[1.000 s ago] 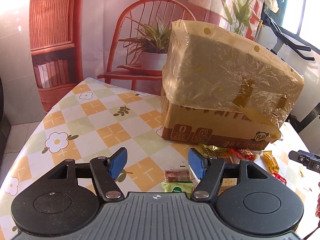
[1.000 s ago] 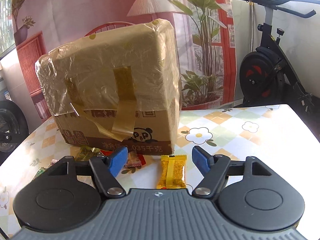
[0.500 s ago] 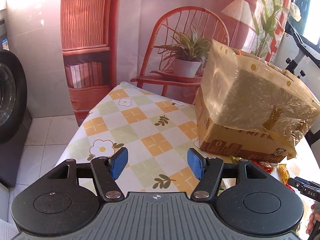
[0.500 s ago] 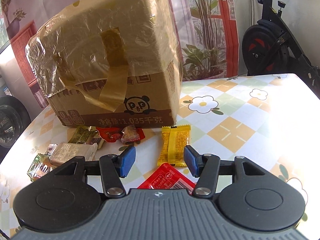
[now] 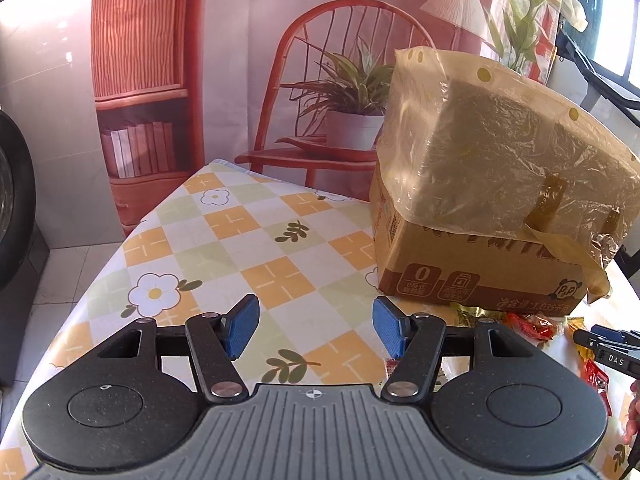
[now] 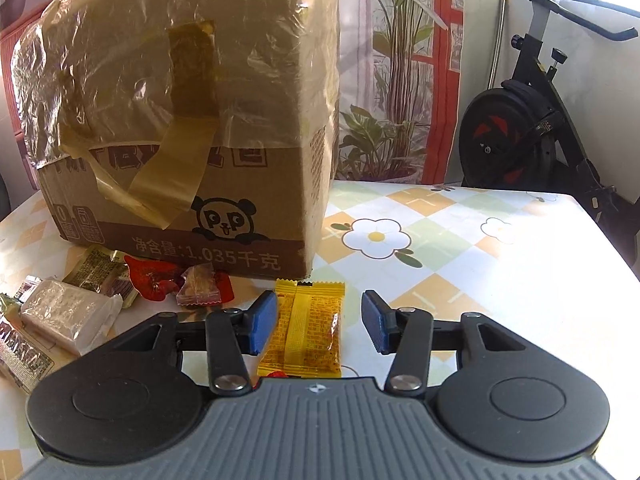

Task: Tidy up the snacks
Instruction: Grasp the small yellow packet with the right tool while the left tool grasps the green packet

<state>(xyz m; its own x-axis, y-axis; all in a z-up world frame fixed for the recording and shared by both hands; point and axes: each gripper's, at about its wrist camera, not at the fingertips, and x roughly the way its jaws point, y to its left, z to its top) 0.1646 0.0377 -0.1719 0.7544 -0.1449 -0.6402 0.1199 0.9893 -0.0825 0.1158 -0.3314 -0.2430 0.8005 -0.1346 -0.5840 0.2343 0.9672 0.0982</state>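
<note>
Snacks lie scattered on the checked tablecloth (image 6: pixel 460 240) at the foot of one cardboard box (image 6: pixel 192 128), which is wrapped over its top in crinkled plastic film with strips of brown tape. One yellow packet (image 6: pixel 306 330) lies flat between the fingers of the right gripper (image 6: pixel 319 326); its jaws are closing, the left blue pad just beside the packet's edge, the right pad apart from it, so neither is pressing yet. Beyond the left finger and to its left sit one red wrapper (image 6: pixel 154 278), one small clear-wrapped sweet (image 6: pixel 200 284), one olive-green packet (image 6: pixel 100 270) against the box, and one pale wrapped bar (image 6: pixel 66 314), with more wrappers cut off at the picture's left edge that cannot be counted. A sliver of red wrapper shows just behind the yellow packet, under the gripper body. The left gripper (image 5: pixel 316 330) hangs with its two blue pads spread apart, only bare tablecloth between them; the box stands ahead of its right finger.
</note>
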